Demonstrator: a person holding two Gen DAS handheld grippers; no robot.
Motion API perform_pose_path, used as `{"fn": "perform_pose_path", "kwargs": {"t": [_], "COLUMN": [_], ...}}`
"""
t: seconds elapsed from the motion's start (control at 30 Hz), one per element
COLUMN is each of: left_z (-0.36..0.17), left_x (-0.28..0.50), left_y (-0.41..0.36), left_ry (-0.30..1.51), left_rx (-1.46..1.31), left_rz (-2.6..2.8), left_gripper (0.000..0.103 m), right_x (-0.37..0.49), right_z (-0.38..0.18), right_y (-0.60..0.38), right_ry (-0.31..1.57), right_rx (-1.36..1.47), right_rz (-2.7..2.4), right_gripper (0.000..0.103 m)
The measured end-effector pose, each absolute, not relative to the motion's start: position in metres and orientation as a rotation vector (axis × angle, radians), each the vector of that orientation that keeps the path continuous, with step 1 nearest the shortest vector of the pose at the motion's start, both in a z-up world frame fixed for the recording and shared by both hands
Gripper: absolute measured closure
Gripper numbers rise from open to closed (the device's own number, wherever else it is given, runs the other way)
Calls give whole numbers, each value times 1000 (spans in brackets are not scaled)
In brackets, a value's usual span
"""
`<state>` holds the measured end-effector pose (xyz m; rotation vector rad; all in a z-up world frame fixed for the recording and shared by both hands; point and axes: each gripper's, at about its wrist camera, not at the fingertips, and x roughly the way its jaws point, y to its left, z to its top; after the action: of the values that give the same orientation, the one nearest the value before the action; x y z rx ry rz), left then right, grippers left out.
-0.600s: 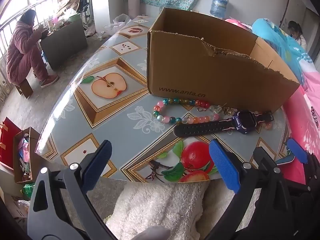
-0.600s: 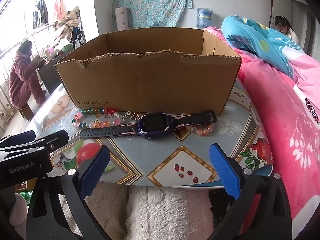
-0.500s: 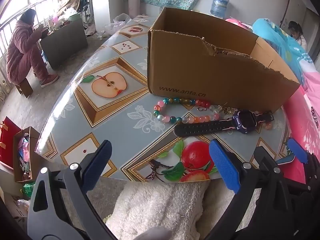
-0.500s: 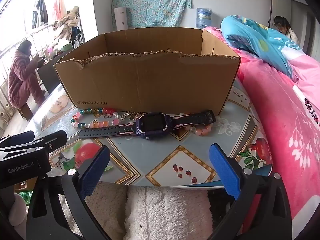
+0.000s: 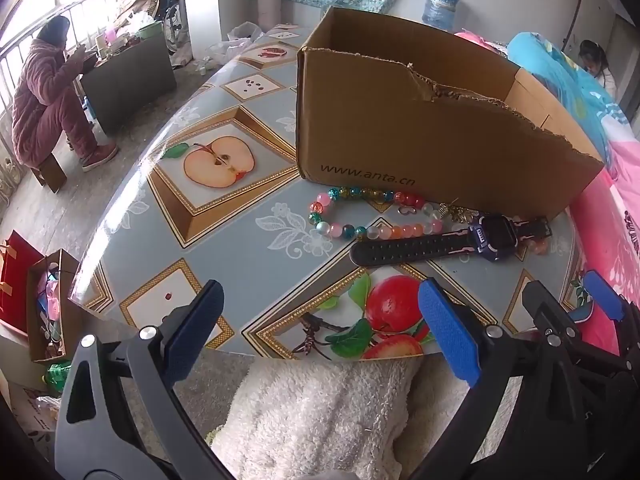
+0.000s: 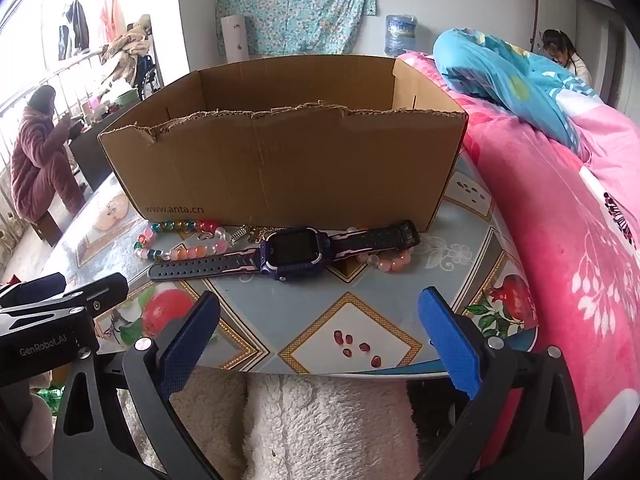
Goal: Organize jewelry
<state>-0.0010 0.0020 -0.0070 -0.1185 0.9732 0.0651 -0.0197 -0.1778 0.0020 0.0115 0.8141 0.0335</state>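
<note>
From the left wrist camera I see my left gripper spread wide with nothing between its blue pads, poised over the near edge of the table; the bead bracelet lies just in front of the cardboard box, with the watch across its right end; I judge the loose left loop of beads the cleanest first pick, approached from above. From the right wrist camera my right gripper is equally wide and empty; the watch sits dead ahead, so I would straddle its strap rather than the face, then lift clear over the box's torn rim.
</note>
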Motion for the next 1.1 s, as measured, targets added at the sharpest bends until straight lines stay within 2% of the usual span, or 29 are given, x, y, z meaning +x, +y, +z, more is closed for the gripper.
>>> {"fn": "perform_pose_path", "kwargs": {"t": [1.1], "left_z": [-7], "left_x": [-2], "left_y": [1], "left_ry": [975], "left_rx": [-114], "left_rz": [70], "left_gripper": [9], "right_x": [-20], "right_z": [1], "right_y": [-172], "right_ry": [811], "right_rx": [6], "right_rz": [34], "right_gripper": [6]}}
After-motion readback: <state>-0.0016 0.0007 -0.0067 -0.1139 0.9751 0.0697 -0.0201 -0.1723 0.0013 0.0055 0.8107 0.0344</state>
